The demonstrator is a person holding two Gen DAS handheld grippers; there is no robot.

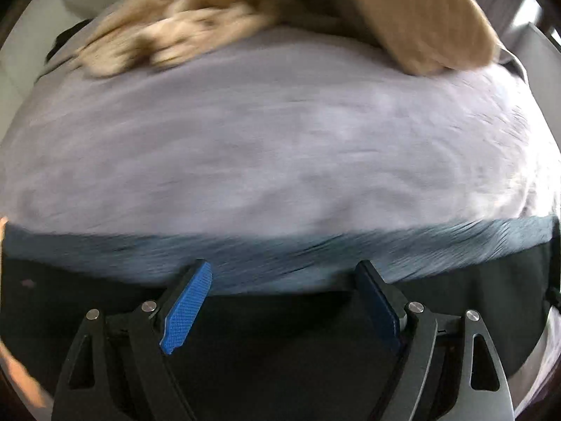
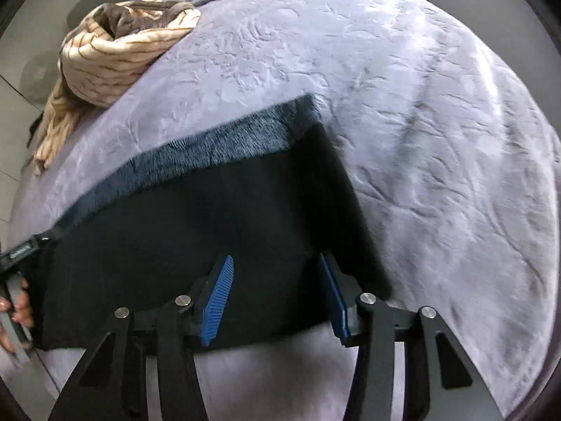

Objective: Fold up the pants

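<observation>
I have the black pants with a fleecy blue-grey lining point(image 2: 196, 231) lying on the lilac embossed plush bedspread point(image 2: 403, 112), close under both tools; in the right wrist view they read as a folded dark slab with the lining showing as a strip along the far edge. My right gripper point(image 2: 277, 301) hangs just over the near edge of the slab with its jaws partly apart and nothing pinched between the blue ribbed pads point(image 2: 217, 301); my left gripper point(image 1: 280, 301) stands wide over the black cloth, also empty, and its picture is smeared.

What worries me: the right pads sit so near the hem that a small drift could snag the top layer and drag the fold open; the plush cover grips fleece, so any sideways pull would likely rumple the lower layer rather than slide it; the left view is too blurred for me to place its pads against an edge, and closing blind could catch both pants and bedspread. A hand point(image 2: 15, 310) shows at the left rim beside the slab, so the two tools are close and could collide.

The long axis, as I judge it, runs from lower left to upper right in the right wrist view, with the lining edge facing the beige brown-streaked throw point(image 2: 115, 52); which end is the waist I cannot tell.
</observation>
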